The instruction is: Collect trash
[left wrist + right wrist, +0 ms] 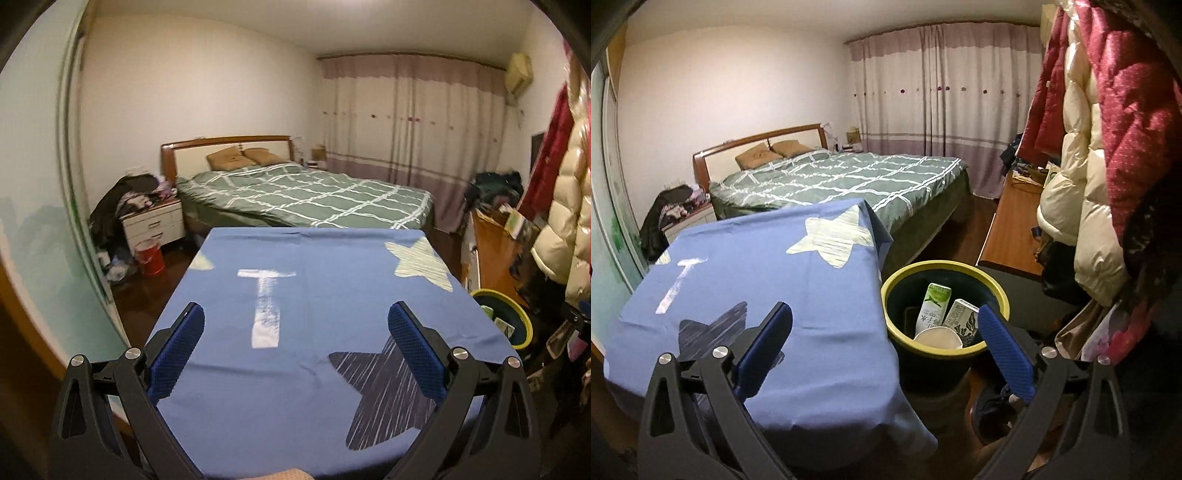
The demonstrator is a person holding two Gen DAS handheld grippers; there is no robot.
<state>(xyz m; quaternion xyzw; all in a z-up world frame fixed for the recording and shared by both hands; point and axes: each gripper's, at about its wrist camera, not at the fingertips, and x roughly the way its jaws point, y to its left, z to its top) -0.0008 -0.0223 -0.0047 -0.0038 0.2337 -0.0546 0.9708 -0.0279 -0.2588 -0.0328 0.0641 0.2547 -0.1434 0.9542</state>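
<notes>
Trash, two cartons (pixel 938 304) and a cup (pixel 938 339), sits in our bin (pixel 897 275) at three o'clock of the surface (pixel 295 369), which looks cleared. Both our grippers, left (pixel 295 347) and right (pixel 884 345), show jaws wide, holding nothing.

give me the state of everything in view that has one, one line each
left gripper: open, nothing between the fingers
right gripper: open, nothing between the fingers
bin: upright beside the table, no lid, holds two cartons and a cup
green carton: standing in the bin
grey carton: leaning in the bin
cup: in the bin
blue tablecloth: spread flat, nothing on it
curtains: drawn shut
</notes>
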